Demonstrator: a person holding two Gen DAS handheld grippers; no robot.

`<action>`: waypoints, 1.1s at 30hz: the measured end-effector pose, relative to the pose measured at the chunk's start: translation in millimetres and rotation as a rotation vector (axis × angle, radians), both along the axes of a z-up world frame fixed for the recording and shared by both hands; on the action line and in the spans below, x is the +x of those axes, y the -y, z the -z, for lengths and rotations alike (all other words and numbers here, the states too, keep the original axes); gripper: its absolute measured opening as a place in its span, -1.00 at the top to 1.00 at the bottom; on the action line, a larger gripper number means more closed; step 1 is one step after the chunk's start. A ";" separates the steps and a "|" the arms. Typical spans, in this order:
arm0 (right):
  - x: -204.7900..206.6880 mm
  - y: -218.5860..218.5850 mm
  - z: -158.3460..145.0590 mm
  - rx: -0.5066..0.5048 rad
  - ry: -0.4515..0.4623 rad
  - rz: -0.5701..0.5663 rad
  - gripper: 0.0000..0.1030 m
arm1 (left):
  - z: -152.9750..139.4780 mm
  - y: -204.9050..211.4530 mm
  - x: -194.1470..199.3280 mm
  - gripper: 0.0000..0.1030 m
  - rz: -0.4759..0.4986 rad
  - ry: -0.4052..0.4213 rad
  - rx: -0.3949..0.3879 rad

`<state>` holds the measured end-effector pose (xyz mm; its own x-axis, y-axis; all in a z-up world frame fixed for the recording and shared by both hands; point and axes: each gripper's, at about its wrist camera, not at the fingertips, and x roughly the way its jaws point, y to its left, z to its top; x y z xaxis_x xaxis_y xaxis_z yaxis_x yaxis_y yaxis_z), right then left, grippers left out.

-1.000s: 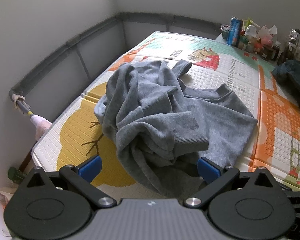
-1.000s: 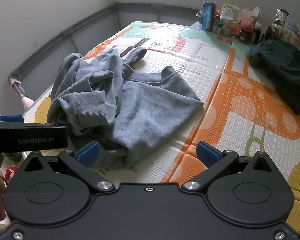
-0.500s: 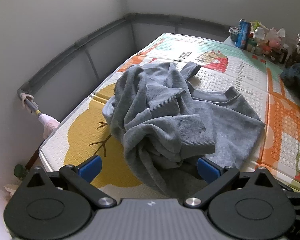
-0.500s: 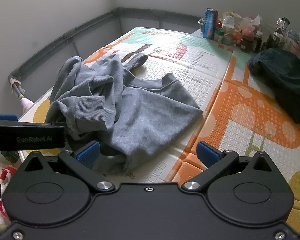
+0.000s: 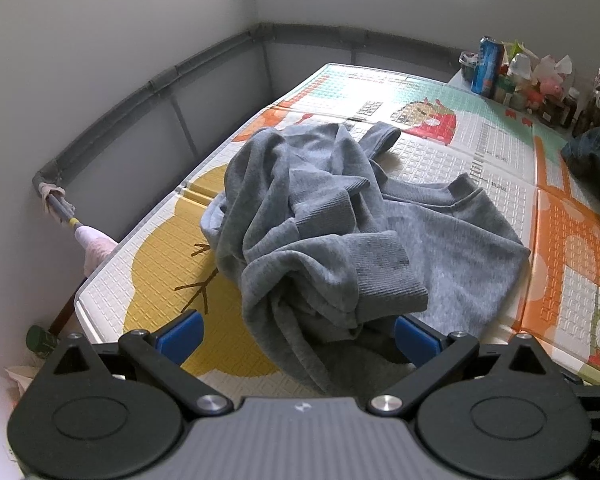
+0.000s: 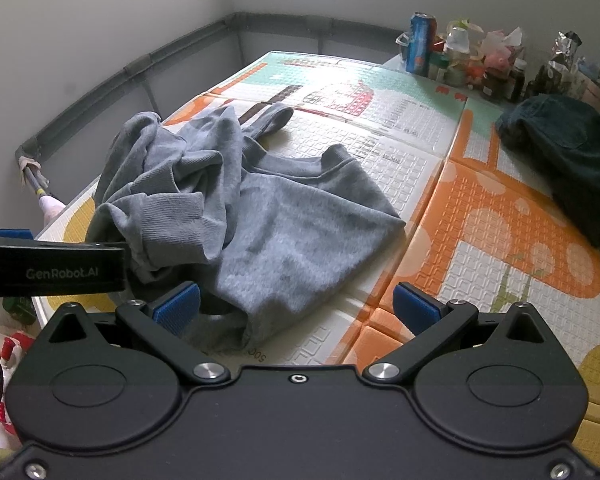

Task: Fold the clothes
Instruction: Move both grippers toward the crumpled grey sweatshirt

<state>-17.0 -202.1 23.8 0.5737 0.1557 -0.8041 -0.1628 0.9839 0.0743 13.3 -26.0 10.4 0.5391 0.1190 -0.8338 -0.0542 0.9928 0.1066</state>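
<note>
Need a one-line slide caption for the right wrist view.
Open right gripper at the edge of a crumpled grey sweatshirt on a patterned play mat.

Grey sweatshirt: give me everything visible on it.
The sweatshirt is grey knit with ribbed cuffs and a ribbed collar. It lies unfolded on the play mat: its left part bunched in a heap, sleeves tangled on top, its right part flatter. One edge hangs off the mat's near edge. Neither gripper touches it.
</note>
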 end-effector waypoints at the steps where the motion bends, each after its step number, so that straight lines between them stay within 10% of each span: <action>1: 0.4 -0.1 0.8 0.002 -0.001 0.001 -1.00 | 1.1 0.5 0.4 -1.00 0.003 -0.002 0.001; 33: 65.2 -5.8 56.1 0.007 -0.035 0.059 -1.00 | 51.4 -3.8 58.9 -1.00 -0.022 -0.059 0.004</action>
<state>48.2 -196.3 -32.3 0.5540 0.1282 -0.8226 -0.1013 0.9911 0.0862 72.2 -22.2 -41.0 0.4866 0.1341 -0.8632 -0.0696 0.9910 0.1147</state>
